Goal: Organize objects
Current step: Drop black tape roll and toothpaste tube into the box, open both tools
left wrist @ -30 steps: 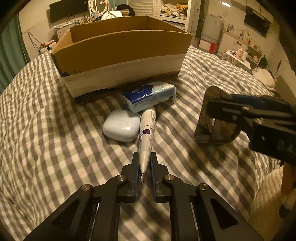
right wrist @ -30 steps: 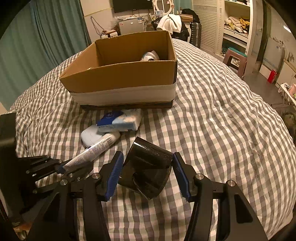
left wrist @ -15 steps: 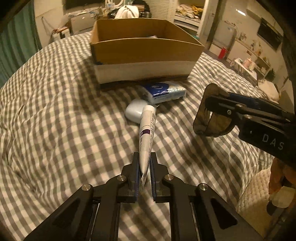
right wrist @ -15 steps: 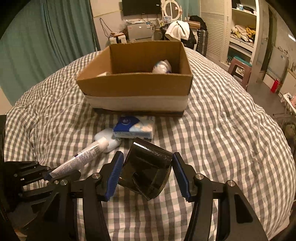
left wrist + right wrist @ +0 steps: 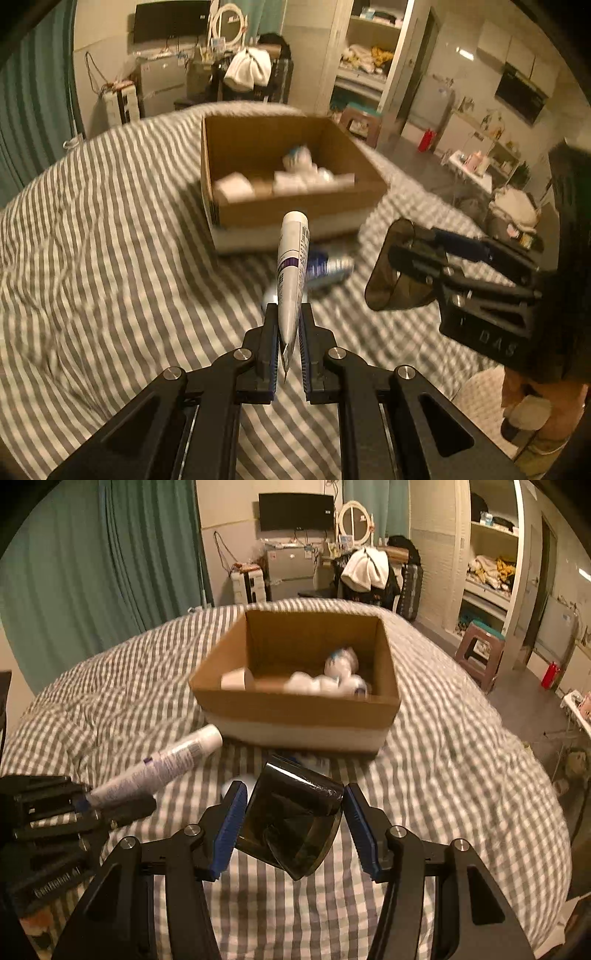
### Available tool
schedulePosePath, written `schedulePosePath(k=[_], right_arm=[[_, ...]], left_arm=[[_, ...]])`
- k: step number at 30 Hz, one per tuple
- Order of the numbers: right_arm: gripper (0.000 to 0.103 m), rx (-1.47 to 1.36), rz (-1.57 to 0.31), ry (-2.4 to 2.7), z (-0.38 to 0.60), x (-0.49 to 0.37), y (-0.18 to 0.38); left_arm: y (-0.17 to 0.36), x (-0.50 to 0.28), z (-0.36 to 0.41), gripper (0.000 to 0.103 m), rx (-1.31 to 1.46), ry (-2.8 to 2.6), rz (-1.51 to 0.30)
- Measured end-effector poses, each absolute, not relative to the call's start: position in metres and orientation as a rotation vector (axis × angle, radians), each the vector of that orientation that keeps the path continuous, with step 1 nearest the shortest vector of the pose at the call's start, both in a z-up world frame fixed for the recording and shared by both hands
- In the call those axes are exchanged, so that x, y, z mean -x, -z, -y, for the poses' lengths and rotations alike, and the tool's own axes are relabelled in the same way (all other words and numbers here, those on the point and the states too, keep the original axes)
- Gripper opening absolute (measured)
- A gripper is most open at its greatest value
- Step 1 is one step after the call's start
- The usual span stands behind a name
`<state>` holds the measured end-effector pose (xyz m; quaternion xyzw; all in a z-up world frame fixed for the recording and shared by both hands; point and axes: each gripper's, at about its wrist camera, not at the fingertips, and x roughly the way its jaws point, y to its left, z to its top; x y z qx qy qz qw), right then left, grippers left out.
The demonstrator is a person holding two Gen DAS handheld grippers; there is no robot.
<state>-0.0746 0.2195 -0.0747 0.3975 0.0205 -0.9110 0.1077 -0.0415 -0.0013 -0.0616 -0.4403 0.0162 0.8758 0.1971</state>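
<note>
My left gripper point(image 5: 287, 334) is shut on the crimped end of a white tube point(image 5: 291, 269) with a purple band, held in the air with its cap pointing at the open cardboard box point(image 5: 295, 206). The tube also shows in the right wrist view point(image 5: 162, 766). My right gripper point(image 5: 293, 823) is shut on a dark translucent plastic cup point(image 5: 295, 823), lifted above the checked bedcover; the cup also shows in the left wrist view point(image 5: 399, 275). The box point(image 5: 295, 705) holds several white items. A blue-and-white tissue pack point(image 5: 328, 267) and a pale blue case point(image 5: 271, 295) lie on the bedcover in front of the box.
The checked bedcover point(image 5: 461, 775) slopes down at its edges. A plastic stool point(image 5: 480, 655) and shelves stand off the right side. Green curtains point(image 5: 92, 572) hang at the left, with a fridge and cluttered furniture behind the bed.
Both grippers have risen and moved toward the box with their objects, so I now look down into the box. The tissue pack and blue case have stayed on the bedcover.
</note>
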Motion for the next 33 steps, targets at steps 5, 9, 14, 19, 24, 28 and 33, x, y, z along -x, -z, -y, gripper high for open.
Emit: schedulePosePath(k=[5,9,14,19,24,28,33], right_arm=[[0.054,-1.095,-0.043,2.700,-0.208,0.095,0.038],[0.054,-1.036,-0.055,2.718,-0.195,0.128,0.008],[0.054,-1.010,-0.099,2.799,-0.182,0.184,-0.012],[0.054,-1.092,-0.219,2.848,-0.168,0.233,0.001],[0.054,-1.244,-0.178,2.845,-0.176,0.273,0.029],[0.054,-1.334,-0.093,2.836,-0.191,0.286,0.050],[0.054,-1.409,-0.055,2.810,-0.198,0.300,0.071]], left_arm=[[0.029,0.079,0.006,0.009,1.153,-2.504,-0.082],[0.009,0.118,0.010,0.009,1.095,-2.566,-0.061],[0.010,0.161,0.015,0.009,1.110,-2.613,0.076],[0.036,0.189,0.009,0.009,1.158,-2.627,0.026],[0.073,0.208,-0.003,0.009,1.226,-2.564,0.001],[0.087,0.212,-0.002,0.009,1.220,-2.533,0.005],[0.091,0.213,-0.005,0.010,1.161,-2.519,-0.019]])
